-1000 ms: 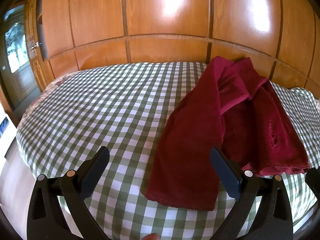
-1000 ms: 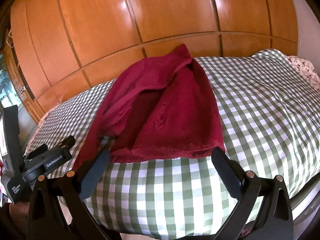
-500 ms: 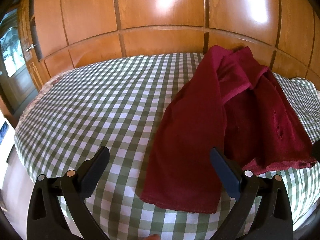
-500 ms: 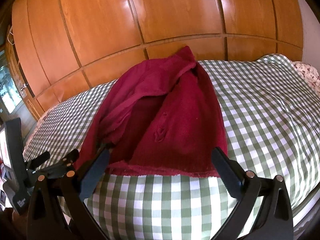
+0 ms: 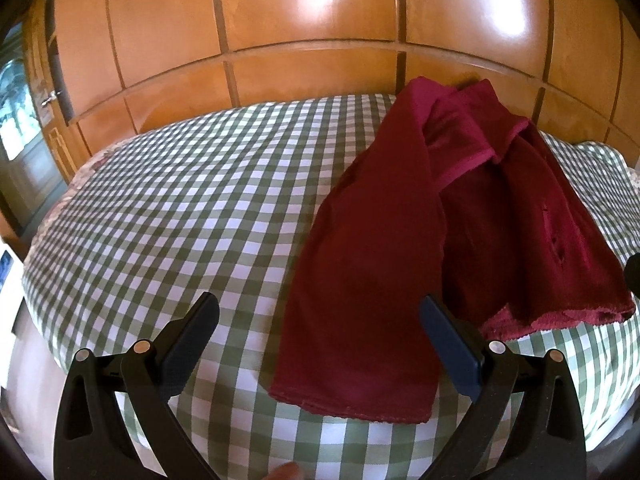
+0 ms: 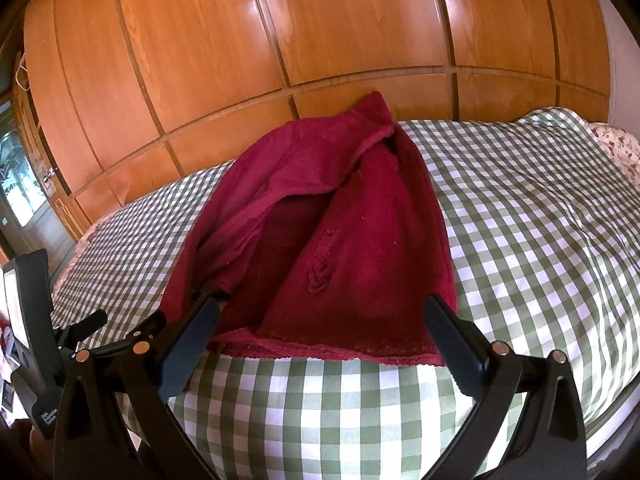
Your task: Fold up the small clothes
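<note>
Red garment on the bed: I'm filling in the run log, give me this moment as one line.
phase: approach | left gripper: open, over sleeve end | right gripper: open, at hem | red garment: unfolded on checked bedcover, not gripped

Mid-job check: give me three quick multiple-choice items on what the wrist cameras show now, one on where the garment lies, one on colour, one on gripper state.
1. Where does the red garment lie?
A. on the checked bedspread
B. on the floor
C. hanging on the wooden wall

2. What colours is the bedspread?
A. blue and yellow
B. green and white
C. plain grey

3. How do the left gripper and right gripper stand?
A. both shut on cloth
B. one open
C. both open, empty

Answers: 1 A, it is spread across the bed; 2 B, green-white checks; 3 C, fingers wide apart, nothing between.
</note>
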Demonstrator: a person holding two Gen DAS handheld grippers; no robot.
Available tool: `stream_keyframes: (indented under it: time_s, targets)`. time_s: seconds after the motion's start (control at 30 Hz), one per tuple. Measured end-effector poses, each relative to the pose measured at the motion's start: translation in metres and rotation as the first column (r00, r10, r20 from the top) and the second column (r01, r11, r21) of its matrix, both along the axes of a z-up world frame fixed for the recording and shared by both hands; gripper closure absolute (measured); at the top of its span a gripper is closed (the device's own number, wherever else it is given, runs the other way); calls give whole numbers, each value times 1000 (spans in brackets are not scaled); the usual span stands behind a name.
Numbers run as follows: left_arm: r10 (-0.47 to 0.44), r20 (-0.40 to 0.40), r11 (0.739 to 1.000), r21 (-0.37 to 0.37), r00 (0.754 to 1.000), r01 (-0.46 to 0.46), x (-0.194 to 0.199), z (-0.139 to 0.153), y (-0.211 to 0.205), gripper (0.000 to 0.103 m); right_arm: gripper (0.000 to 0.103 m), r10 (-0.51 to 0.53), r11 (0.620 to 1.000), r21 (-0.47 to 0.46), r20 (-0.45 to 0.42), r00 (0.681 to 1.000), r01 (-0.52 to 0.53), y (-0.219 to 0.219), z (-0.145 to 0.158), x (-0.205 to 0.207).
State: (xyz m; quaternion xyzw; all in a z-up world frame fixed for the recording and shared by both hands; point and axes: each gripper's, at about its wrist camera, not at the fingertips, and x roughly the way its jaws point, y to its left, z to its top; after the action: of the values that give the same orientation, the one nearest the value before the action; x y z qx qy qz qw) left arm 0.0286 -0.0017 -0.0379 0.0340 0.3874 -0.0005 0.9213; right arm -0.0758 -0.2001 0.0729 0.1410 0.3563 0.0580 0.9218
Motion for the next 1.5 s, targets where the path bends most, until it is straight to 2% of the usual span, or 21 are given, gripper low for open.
stream_keyframes:
  time_s: [0.2,0.27,0.37,0.4,0.47,0.5,0.53,0.6,0.67,0.8,0.87,0.9,0.93,1.0,1.07,1.2,1.3,1.37,1.43,1.5]
  targets:
    - [-55,-41,998,-18,998,54,3,-8,-3,5,2,15,1000,7,-11,1000,-15,1,-1,9]
    - [-90,-57,996,-31,994,88,4,-13,-4,14,3,27,999,20,-13,1000,-26,3,1,17]
    - [-122,-97,992,-37,988,119,7,-23,-5,46,13,50,996,76,-21,999,-49,5,4,36]
    - [-136,-127,990,-51,983,131,10,-30,-4,64,21,59,993,102,-33,998,-55,6,3,45]
    - [-132,-135,990,-76,982,123,11,-34,2,74,29,76,986,152,-62,995,-65,9,1,62]
    - [-134,-126,988,-95,983,122,11,-33,6,87,31,95,979,187,-80,992,-79,12,-2,75]
    - [-137,-116,986,-115,984,124,11,-30,11,93,34,114,973,209,-94,989,-92,16,-5,84]
    - [-134,-108,980,-163,985,115,12,-25,22,95,36,163,956,268,-139,977,-121,27,-16,106]
    - [-124,-99,964,-247,987,96,14,-17,38,96,38,200,937,322,-181,963,-134,38,-27,122]
    - [-80,-65,945,-322,995,55,27,1,69,96,43,233,906,402,-221,947,-130,62,-45,156]
    - [-52,-46,935,-354,998,33,36,13,88,97,61,230,897,426,-226,947,-117,70,-49,172]
    - [-36,-38,933,-359,999,20,41,18,97,97,87,230,902,414,-232,945,-117,74,-50,179]
    - [-11,-30,931,-365,999,-1,48,23,108,97,96,240,912,388,-247,939,-131,78,-50,185]
    - [38,-22,926,-376,999,-43,62,31,127,97,96,260,913,376,-233,937,-160,78,-43,188]
    - [102,-20,921,-376,995,-102,80,39,150,98,97,268,926,317,-170,948,-205,68,-23,179]
    - [178,-27,922,-344,984,-177,120,49,178,97,97,225,948,250,-97,969,-196,10,10,158]
    - [247,-39,929,-274,968,-248,152,52,188,98,97,91,989,120,-50,995,-85,-60,30,145]
    - [301,-18,930,-217,953,-298,167,54,192,99,97,-50,999,3,-43,998,51,-115,37,148]
    - [354,-9,917,-192,935,-349,181,59,197,99,97,-187,976,-121,-30,982,183,-160,39,154]
    - [385,-5,905,-195,923,-378,190,63,202,97,95,-298,940,-186,-39,954,286,-197,36,166]
